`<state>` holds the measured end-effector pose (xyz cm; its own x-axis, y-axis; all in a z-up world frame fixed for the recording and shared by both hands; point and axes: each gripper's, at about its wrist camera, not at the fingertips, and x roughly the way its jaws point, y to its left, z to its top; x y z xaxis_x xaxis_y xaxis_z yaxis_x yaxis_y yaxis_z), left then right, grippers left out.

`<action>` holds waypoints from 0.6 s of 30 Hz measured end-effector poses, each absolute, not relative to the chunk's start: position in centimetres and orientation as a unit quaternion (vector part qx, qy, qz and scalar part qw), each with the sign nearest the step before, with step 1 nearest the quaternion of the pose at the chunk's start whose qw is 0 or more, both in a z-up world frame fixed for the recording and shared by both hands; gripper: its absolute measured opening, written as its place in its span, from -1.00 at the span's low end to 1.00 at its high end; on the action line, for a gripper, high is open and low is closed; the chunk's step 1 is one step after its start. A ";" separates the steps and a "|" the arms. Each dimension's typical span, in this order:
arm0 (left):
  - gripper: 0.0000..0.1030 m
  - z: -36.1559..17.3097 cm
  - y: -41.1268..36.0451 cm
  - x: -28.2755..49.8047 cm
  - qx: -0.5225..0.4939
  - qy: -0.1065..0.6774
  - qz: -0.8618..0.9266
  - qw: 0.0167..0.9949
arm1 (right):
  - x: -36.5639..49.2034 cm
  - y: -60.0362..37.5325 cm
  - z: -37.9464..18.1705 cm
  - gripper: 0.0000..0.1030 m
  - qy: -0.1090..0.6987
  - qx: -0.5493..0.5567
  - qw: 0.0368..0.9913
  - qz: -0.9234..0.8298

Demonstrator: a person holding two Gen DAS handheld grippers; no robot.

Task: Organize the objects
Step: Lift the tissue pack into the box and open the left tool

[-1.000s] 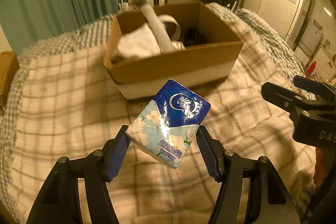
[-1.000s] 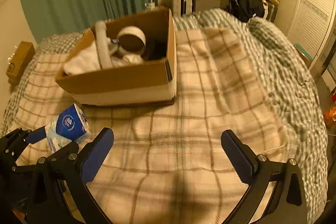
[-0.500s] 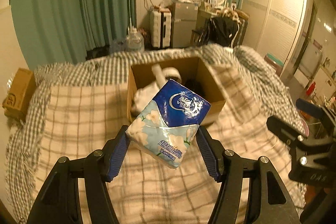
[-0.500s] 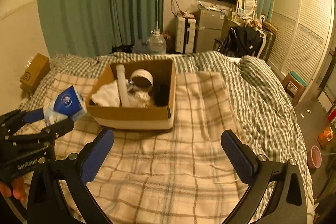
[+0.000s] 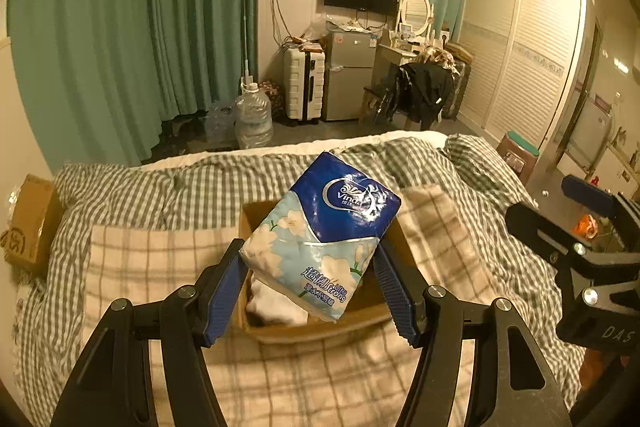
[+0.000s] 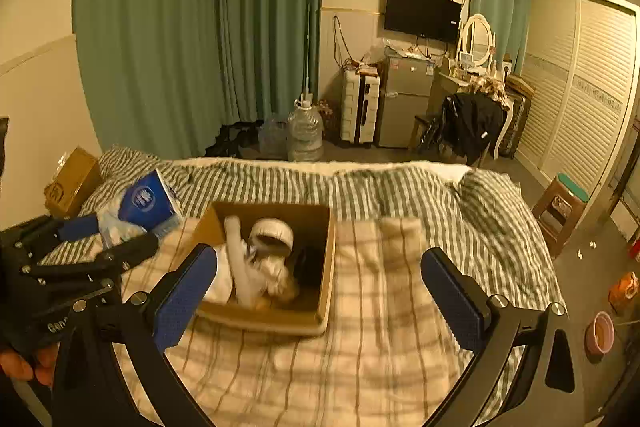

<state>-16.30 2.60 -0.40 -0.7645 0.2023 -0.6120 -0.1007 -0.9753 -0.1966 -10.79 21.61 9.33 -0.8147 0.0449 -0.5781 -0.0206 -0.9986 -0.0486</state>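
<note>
My left gripper (image 5: pixel 310 291) is shut on a blue and white tissue pack (image 5: pixel 324 231) and holds it high above the bed, in front of the open cardboard box (image 5: pixel 320 331). The pack also shows in the right wrist view (image 6: pixel 140 207), left of the box (image 6: pixel 280 315). The box holds white cloth (image 6: pixel 244 275), a tape roll (image 6: pixel 272 233) and a dark item. My right gripper (image 6: pixel 320 291) is open and empty, raised above the plaid blanket in front of the box.
The box sits on a plaid blanket (image 6: pixel 380 347) over a checked duvet on the bed. A small brown box (image 6: pixel 72 179) lies at the bed's far left. Beyond the bed stand water jugs (image 6: pixel 306 135), a suitcase, a fridge and a stool (image 6: pixel 560 211).
Both grippers have risen and pulled back from the box, which now looks smaller and lower. The left gripper still holds the tissue pack. The right stays open.
</note>
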 end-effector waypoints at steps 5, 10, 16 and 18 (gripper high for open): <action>0.28 -2.4 3.6 -20.3 -0.347 -0.084 0.930 0.089 | -14.6 22.5 9.0 0.99 -0.017 -0.306 0.025 0.952; 0.28 -6.5 4.9 -23.6 -0.374 -0.078 0.919 0.094 | -18.4 23.9 6.0 0.99 -0.005 -0.327 0.035 0.944; 0.28 -10.3 6.8 -25.5 -0.382 -0.069 0.915 0.111 | -21.6 25.3 0.9 0.99 0.013 -0.361 0.044 0.932; 0.28 -11.3 7.6 -25.9 -0.383 -0.068 0.914 0.118 | -22.2 25.8 -0.4 0.99 0.016 -0.369 0.048 0.928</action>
